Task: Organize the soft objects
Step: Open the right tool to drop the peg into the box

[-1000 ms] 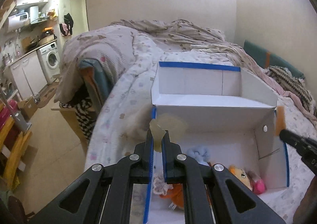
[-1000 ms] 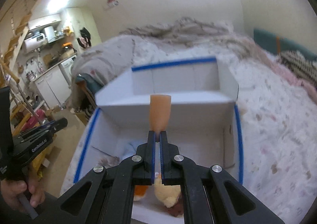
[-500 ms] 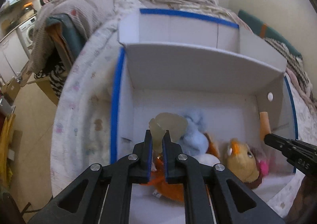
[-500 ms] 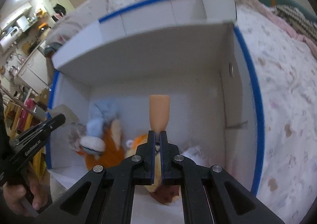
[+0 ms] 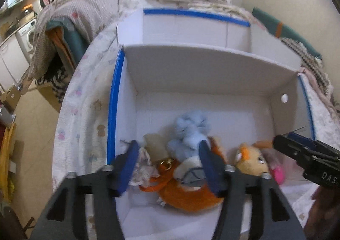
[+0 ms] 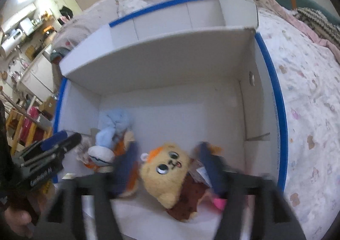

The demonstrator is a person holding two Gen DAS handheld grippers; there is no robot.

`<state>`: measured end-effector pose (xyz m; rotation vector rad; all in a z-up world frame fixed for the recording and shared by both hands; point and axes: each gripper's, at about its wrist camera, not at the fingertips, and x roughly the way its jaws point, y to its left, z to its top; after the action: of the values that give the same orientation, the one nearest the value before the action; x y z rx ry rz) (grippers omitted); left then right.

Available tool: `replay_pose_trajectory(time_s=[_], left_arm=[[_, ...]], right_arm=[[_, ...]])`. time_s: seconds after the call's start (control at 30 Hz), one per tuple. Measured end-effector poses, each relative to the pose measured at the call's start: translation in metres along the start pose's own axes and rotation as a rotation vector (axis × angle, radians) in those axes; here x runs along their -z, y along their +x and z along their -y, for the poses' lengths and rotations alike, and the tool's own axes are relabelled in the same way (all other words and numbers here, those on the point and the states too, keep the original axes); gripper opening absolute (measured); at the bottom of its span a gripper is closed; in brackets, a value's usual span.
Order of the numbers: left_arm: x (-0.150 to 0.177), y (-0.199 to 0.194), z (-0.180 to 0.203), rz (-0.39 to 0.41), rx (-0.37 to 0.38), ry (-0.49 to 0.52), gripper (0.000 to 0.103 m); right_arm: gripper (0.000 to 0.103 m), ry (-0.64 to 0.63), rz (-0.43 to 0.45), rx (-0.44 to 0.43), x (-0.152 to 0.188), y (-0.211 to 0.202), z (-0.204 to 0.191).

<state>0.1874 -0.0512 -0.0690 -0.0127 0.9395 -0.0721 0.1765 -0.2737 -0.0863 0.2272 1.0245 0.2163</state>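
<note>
Black two-finger left gripper point(image 5: 167, 155) and right gripper point(image 6: 167, 161): blue inner pads, silver screws, white lettering on the sides.

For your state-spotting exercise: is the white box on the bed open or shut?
Open. The box has no lid over it; its flap stands back, and the plush toys inside show from above.

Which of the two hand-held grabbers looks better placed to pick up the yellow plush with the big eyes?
The right gripper. Its jaws, which have just been opening, stand apart on either side of the yellow plush. The left gripper straddles the blue plush and orange plush instead.
</note>
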Motion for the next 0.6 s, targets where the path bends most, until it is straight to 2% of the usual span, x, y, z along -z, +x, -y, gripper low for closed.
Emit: replay_pose_trajectory(time_s=[0.1,0.17,0.3,0.37,0.5,0.6], left_arm=[[0.003,-0.018,0.006,0.052,-0.026,0.036,0.059],[0.006,-0.029,0.004,0.07,-0.003,0.053,0.059],[0.013,-0.048,-0.005,0.057,-0.006,0.061,0.059],[0.019,-0.056,-0.011,0.048,0.011,0.057,0.06],[0.035,-0.066,-0.026,0.012,-0.01,0.027,0.069],[0.049,-0.071,-0.038,-0.018,-0.024,-0.025,0.082]], right_arm=[[0.071,0.001,0.047,-0.027,-0.001,-0.009,-0.006],[0.074,-0.015,0.064,-0.018,0.002,-0.014,-0.01],[0.103,-0.013,0.106,-0.005,0.007,-0.029,-0.014],[0.103,0.004,0.1,-0.024,0.011,-0.035,-0.015],[0.103,0.004,0.022,-0.034,0.025,-0.039,-0.022],[0.103,0.006,-0.017,-0.044,0.039,-0.047,-0.029]])
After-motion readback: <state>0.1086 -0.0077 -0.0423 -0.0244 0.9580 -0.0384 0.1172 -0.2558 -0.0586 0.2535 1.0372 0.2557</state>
